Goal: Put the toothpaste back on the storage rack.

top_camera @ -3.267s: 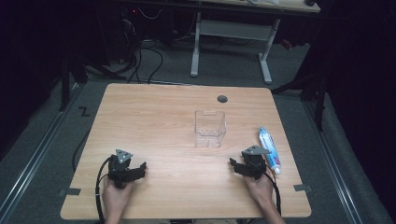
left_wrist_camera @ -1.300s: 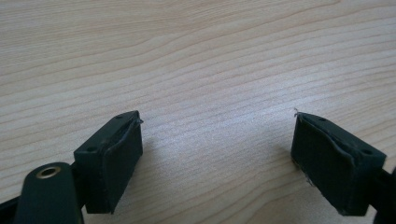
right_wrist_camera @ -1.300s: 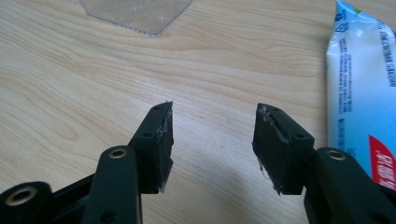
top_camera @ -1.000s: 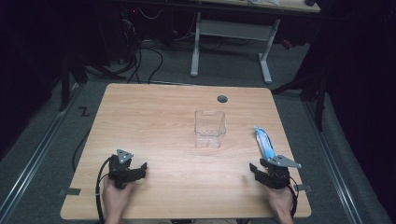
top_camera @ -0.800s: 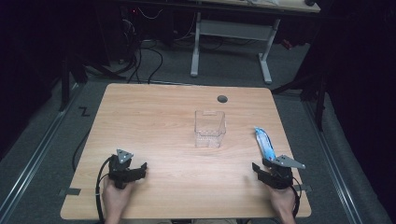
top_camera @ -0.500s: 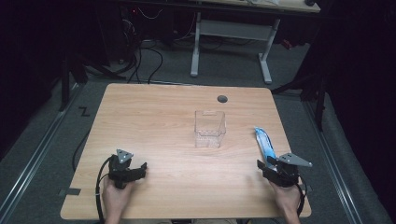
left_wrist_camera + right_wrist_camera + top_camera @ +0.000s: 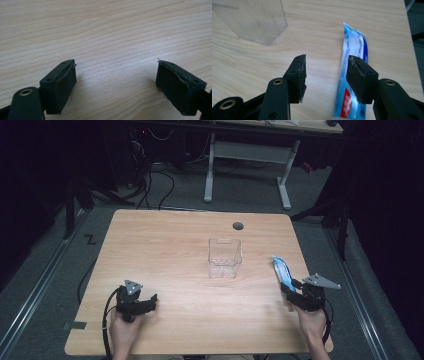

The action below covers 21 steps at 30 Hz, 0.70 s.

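Dim room, dark floor with cables, a second desk frame beyond. Light wood table (image 7: 165, 250) with a round grommet hole (image 7: 238, 226) near its far edge.

Clear plastic container (image 7: 225, 258) stands upright near table centre, open top.

Toothpaste tube (image 7: 283, 272), blue and white with a red patch, lies flat near the right edge, well right of the container.

Right gripper (image 7: 290, 289) sits at the tube's near end. In the right gripper view its 2 jaws stand partly apart, having just been closing a little; 1 jaw is over the tube, the other over bare wood, not clamped.

Left gripper (image 7: 150, 301) at the near left, jaws wide over bare wood, nothing between them.
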Each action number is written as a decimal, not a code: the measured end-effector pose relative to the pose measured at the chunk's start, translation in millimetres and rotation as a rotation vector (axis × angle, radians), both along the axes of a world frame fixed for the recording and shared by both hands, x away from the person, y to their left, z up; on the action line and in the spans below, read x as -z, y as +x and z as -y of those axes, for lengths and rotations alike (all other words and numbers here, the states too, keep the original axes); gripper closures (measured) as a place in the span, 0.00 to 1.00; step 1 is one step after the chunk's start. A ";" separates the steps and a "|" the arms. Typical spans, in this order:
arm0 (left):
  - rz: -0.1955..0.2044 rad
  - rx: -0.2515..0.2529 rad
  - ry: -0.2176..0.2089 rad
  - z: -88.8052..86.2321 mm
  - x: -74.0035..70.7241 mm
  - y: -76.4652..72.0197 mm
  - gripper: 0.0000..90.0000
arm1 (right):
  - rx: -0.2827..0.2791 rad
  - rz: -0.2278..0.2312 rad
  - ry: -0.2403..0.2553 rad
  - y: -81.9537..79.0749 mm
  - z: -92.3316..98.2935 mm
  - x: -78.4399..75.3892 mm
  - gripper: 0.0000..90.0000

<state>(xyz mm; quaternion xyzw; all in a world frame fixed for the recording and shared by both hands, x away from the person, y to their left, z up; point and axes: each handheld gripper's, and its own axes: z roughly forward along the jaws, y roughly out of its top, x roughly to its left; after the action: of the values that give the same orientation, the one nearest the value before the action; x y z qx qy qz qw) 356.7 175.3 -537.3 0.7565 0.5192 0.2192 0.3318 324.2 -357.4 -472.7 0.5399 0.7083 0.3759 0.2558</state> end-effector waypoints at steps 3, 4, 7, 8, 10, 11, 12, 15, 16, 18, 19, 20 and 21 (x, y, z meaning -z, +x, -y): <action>0.000 0.000 0.000 0.0 0.0 0.0 0.19 | -0.011 -0.002 -0.012 9.3 -4.2 -5.9 0.56; 0.000 -0.001 0.000 0.0 0.0 0.0 0.19 | -0.017 -0.002 -0.012 12.5 -5.0 -7.2 0.56; 0.000 0.000 0.000 0.0 0.0 0.0 0.19 | -0.013 -0.007 -0.042 19.3 -6.7 -11.6 0.57; 0.000 -0.001 0.000 0.0 0.0 0.0 0.19 | -0.013 -0.007 -0.053 21.2 -6.2 -12.9 0.57; 0.000 -0.001 0.000 0.0 0.0 0.0 0.19 | -0.001 -0.014 -0.056 25.5 -2.9 -14.7 0.59; 0.000 -0.001 0.000 0.0 0.0 0.0 0.19 | 0.005 -0.012 -0.056 27.4 -1.1 -15.5 0.60; 0.000 -0.001 0.000 0.0 0.0 -0.1 0.19 | 0.017 -0.013 -0.063 28.9 -0.5 -16.4 0.60; 0.000 -0.002 0.000 0.0 0.0 -0.1 0.19 | 0.021 -0.020 -0.090 33.1 0.2 -18.1 0.62; 0.000 -0.002 0.000 0.0 0.0 -0.1 0.19 | 0.017 -0.018 -0.098 34.5 0.6 -18.7 0.62; 0.000 -0.002 0.000 0.0 0.0 -0.1 0.19 | 0.016 -0.032 -0.110 38.0 0.6 -20.3 0.61; 0.000 -0.002 0.000 0.0 0.0 -0.1 0.19 | 0.017 -0.035 -0.115 40.3 0.7 -20.8 0.59; 0.000 -0.001 0.000 0.0 0.0 0.0 0.19 | 0.020 -0.039 -0.125 42.9 0.3 -21.2 0.57; 0.000 0.000 0.001 -0.1 0.0 -0.1 0.19 | 0.024 -0.045 -0.143 45.6 -0.5 -21.3 0.56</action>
<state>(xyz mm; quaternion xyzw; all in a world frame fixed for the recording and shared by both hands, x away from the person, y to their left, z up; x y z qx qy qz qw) 356.6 175.4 -537.2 0.7566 0.5191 0.2196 0.3314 369.8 -357.0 -451.4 0.5369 0.7325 0.3092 0.2822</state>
